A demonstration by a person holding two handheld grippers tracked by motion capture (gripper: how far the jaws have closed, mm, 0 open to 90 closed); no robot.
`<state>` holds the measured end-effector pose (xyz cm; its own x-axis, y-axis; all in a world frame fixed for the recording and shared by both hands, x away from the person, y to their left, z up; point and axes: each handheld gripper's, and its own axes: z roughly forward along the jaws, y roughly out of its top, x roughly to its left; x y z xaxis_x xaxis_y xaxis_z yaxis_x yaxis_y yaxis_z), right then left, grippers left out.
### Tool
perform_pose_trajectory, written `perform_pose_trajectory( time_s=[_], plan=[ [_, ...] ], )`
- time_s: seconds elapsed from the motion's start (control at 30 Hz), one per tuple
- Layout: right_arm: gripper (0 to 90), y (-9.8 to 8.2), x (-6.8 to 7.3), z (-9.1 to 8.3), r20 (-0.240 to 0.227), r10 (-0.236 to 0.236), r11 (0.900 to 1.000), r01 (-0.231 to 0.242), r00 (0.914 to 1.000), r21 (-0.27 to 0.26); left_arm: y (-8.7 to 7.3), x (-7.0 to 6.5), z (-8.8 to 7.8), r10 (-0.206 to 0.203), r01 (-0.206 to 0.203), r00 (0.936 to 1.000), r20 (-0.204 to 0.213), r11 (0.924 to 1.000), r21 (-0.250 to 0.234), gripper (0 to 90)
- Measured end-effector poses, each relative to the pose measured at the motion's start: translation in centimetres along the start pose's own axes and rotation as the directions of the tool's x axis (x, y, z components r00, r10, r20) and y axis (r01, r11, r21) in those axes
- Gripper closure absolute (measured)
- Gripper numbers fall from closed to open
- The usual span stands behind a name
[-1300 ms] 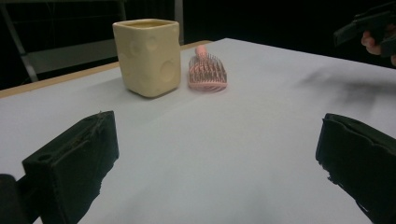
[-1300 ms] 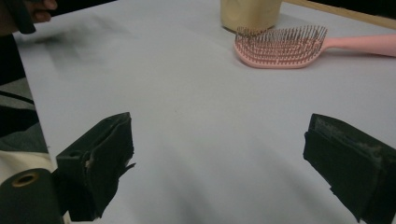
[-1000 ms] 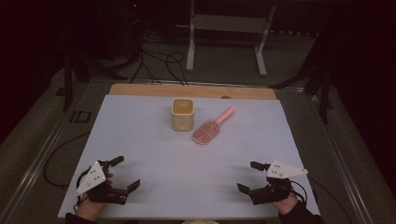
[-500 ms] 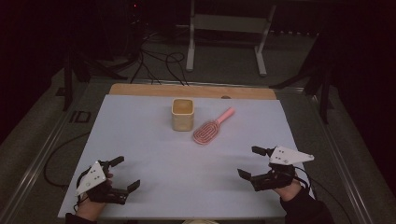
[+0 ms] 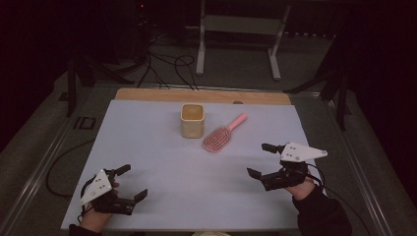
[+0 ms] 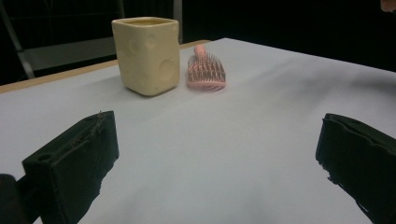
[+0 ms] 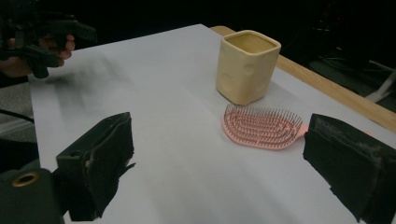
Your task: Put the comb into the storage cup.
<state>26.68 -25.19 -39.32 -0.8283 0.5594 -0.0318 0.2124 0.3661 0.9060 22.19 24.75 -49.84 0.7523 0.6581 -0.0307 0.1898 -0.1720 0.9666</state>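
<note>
Right claw [image 5: 261,159] gapes near pink hairbrush [image 5: 223,134].

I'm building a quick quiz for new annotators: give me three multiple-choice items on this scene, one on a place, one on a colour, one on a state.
1. Where does the hairbrush lie?
A. inside the cup
B. on the table beside the cup
C. between the left gripper's jaws

2. What colour is the hairbrush?
A. pink
B. blue
C. black

3. How is the right gripper?
A. shut on the cup
B. shut on the hairbrush
C. open, holding nothing

Answers: 1 B, the high view shows it flat on the table next to the cup. 2 A, it is pink in all views. 3 C, its jaws stand wide apart with nothing between them.
</note>
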Motion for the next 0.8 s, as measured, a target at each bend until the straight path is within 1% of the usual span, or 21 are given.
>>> perform_pose_trajectory(
  time_s=[0.1,0.2,0.23,0.27,0.33,0.4,0.43,0.5,0.63,0.8],
  plan=[
    [8.1,0.4,-0.2,0.3,-0.002,0.001,1.000,-0.001,1.0000,-0.001,0.0,0.0,0.0,-0.004,0.004,1.0000,0.000,1.0000,0.001,0.1],
    [8.1,0.9,-0.6,0.6,-0.004,0.006,1.000,-0.006,1.0000,-0.013,0.0,0.0,0.0,-0.006,0.006,1.0000,0.000,1.0000,0.000,0.2],
    [8.2,1.0,-0.7,0.6,-0.008,-0.001,1.000,0.001,1.0000,-0.012,0.0,0.0,0.0,-0.004,0.004,1.0000,0.000,1.0000,0.001,0.2],
    [8.2,1.2,-0.9,0.8,-0.003,0.002,1.000,-0.002,1.0000,-0.014,0.0,0.0,0.0,-0.004,0.004,1.0000,-0.001,1.0000,0.001,0.1],
    [8.3,1.6,-1.1,1.1,0.001,-0.007,1.000,0.007,1.0000,-0.016,0.0,0.0,0.0,-0.002,0.002,1.0000,0.000,1.0000,0.003,0.1],
    [8.3,1.9,-1.4,1.4,0.006,-0.003,1.000,0.003,1.0000,-0.016,0.0,0.0,0.0,-0.005,0.005,1.0000,0.002,1.0000,0.004,0.1],
    [8.3,2.0,-1.6,1.5,0.005,-0.011,1.000,0.011,0.9999,-0.014,0.0,0.0,0.0,-0.003,0.003,1.0000,0.003,1.0000,0.006,0.1],
    [8.3,2.2,-1.9,1.8,0.011,-0.001,1.000,0.002,0.9999,-0.017,0.0,0.0,0.0,0.003,-0.003,1.0000,0.002,1.0000,0.007,0.2],
    [8.4,2.8,-2.8,2.4,0.016,0.011,1.000,-0.011,0.9998,-0.026,0.0,0.0,0.0,-0.001,0.001,1.0000,0.001,1.0000,0.005,0.1],
    [8.7,3.3,-3.9,3.3,0.038,0.017,1.000,-0.016,0.9991,-0.020,0.0,0.0,0.0,-0.003,0.003,1.0000,0.001,1.0000,0.006,0.2]
  ],
)
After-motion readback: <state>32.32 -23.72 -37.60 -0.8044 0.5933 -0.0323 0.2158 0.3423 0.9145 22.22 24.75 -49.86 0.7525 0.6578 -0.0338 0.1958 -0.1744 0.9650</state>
